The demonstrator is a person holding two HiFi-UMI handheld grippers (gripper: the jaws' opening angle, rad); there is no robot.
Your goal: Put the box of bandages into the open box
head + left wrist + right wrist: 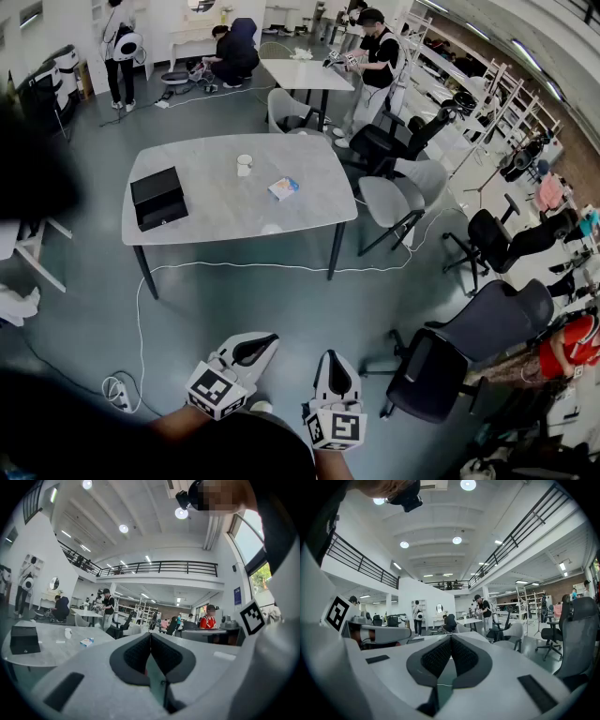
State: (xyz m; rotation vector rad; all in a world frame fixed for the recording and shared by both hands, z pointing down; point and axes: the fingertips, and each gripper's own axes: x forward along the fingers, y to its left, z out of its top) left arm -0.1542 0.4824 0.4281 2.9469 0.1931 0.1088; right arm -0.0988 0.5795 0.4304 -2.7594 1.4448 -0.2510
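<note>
Two grippers, both mine, hang low in front of me above the grey floor (pixel 234 309), well short of the table (pixel 216 225). My left gripper (pixel 269 338) has its pads pressed together tip to tip, with nothing caught between them. My right gripper (pixel 333 356) is the same: jaws closed on each other and empty. They sit side by side, near one another but apart, both aimed roughly level towards the table.

The box of bandages (pixel 283 188), small and blue and white, lies flat on the tabletop, right of the middle. It is outside the open box (pixel 157 198), a black one that stands near the table's left end, well apart from it. A white cup (pixel 245 165) stands between the two, closer to the far edge and nearer the bandages than the black box.

A grey chair (pixel 405 192) is at the table's right end, and a white cable (pixel 244 267) trails across the floor under the table. Beyond it, several people are busy at other tables.
</note>
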